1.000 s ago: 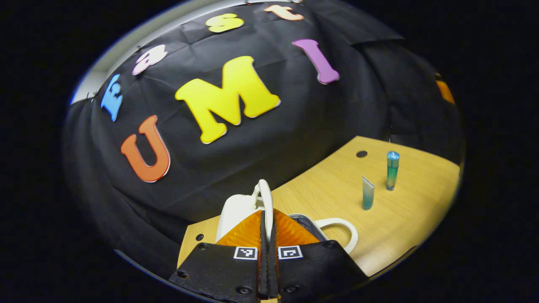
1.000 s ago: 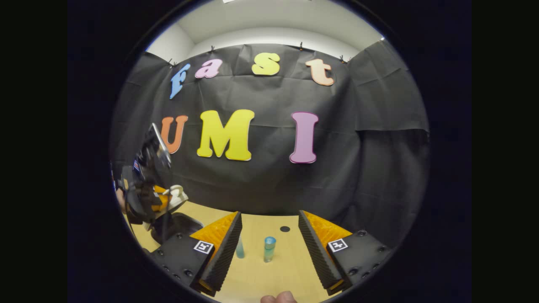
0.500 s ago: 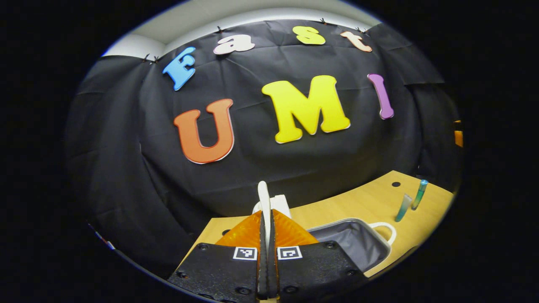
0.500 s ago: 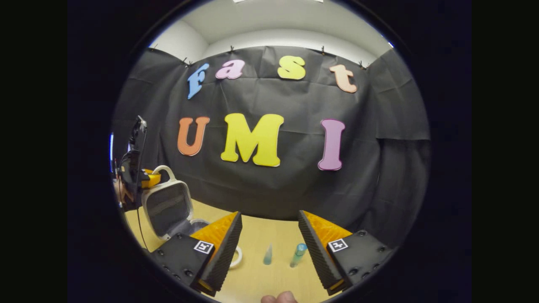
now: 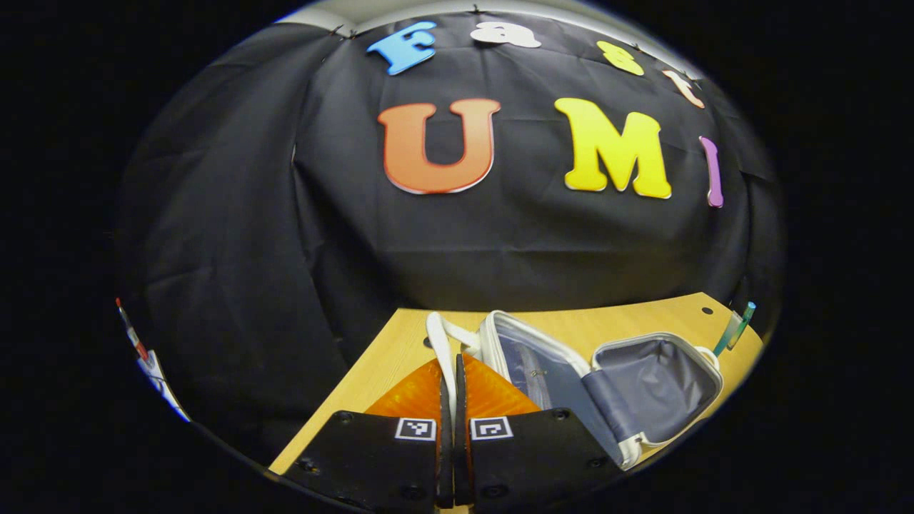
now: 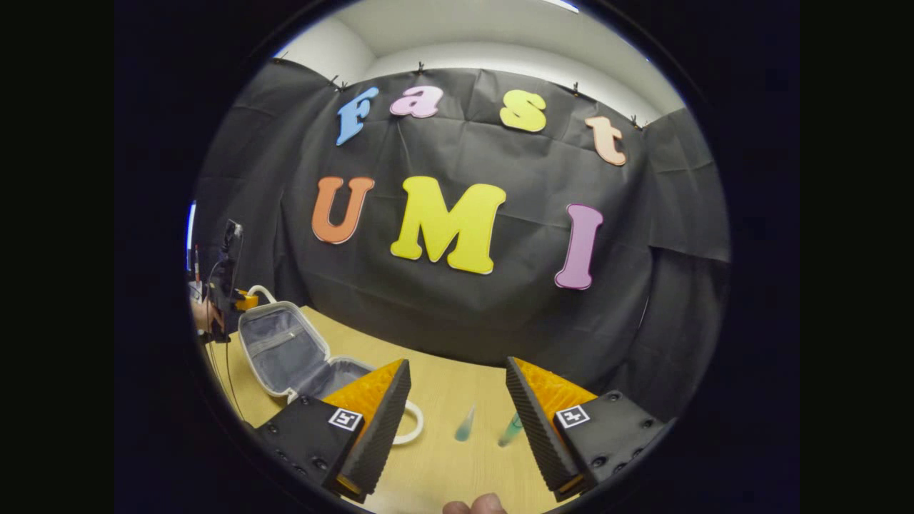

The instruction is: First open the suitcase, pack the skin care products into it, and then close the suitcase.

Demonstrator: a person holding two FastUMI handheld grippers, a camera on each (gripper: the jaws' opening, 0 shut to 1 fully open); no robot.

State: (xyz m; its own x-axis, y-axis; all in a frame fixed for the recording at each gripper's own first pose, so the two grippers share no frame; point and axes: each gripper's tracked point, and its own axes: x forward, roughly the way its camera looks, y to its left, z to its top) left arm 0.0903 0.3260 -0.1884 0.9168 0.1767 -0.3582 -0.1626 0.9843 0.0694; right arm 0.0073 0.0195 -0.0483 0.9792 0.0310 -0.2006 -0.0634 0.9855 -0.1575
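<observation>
1. lying open on the wooden table [image 5: 628,318], the white suitcase [image 5: 628,400] shows its grey lining, both halves spread apart near the table's left end in the right gripper view
2. the left gripper [image 5: 450,400] has its orange fingers pressed together on the thin white lid handle [image 5: 439,343], which rises between them in the left gripper view
3. in the right gripper view the same left gripper [image 6: 227,285] sits at the far outer edge of the lid [image 6: 275,343], with a hand [image 6: 203,314] behind it
4. the lid is tipped back and outward, its inside facing up; whether it rests on the table i cannot tell
5. the other half [image 5: 660,385] lies flat on the table, with a second white handle [image 6: 414,425] curving out from it toward the table's middle
6. the right gripper [image 6: 457,417] hangs over the table's near edge with its jaws spread wide and nothing between them
7. a small teal tube [image 6: 464,428] and a taller teal bottle [image 6: 508,432] stand on the table just beside each other, seen in the gap of the right gripper's jaws, a little blurred
8. both skin care items are near the suitcase's free handle but apart from it, outside the case
9. a dark round hole [image 5: 707,311] marks the table near its far edge
</observation>
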